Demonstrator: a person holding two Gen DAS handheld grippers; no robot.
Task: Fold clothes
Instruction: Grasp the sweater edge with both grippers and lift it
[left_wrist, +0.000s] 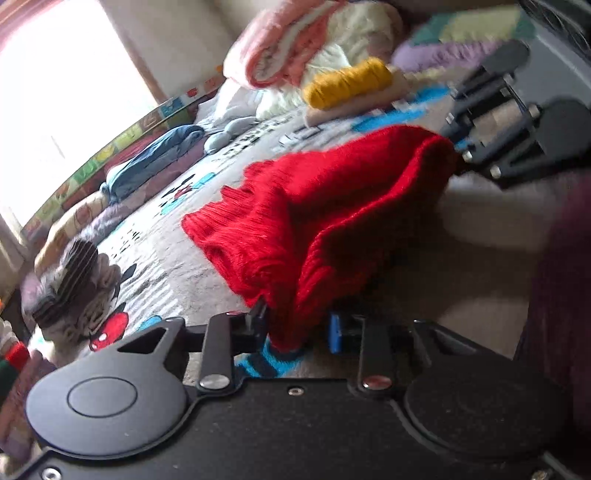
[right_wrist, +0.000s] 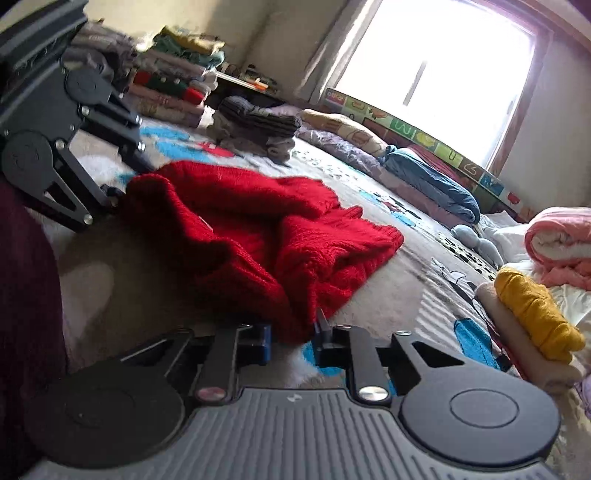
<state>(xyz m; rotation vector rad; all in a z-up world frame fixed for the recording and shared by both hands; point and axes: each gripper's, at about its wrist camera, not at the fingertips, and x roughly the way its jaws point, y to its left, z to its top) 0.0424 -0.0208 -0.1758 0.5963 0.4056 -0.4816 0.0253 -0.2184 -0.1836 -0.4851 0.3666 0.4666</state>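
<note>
Bedspread (right_wrist: 424, 280), pale and printed with blue and red cartoon figures, carries a chunky red ribbed-knit sweater (right_wrist: 258, 236) rumpled at its centre, the far hem lying flat and the near edge lifted. The left gripper (left_wrist: 297, 328) pinches one near corner of the knit between narrowly parted jaws; the right gripper (right_wrist: 291, 336) clamps the other corner the same way, fabric bunched between the black fingers (right_wrist: 325, 332). Folded stacks (right_wrist: 170, 88) stand behind. A mustard-yellow knit roll (right_wrist: 535, 314) rests on beige cloth beside a pink fleecy blanket (right_wrist: 557, 243).
</note>
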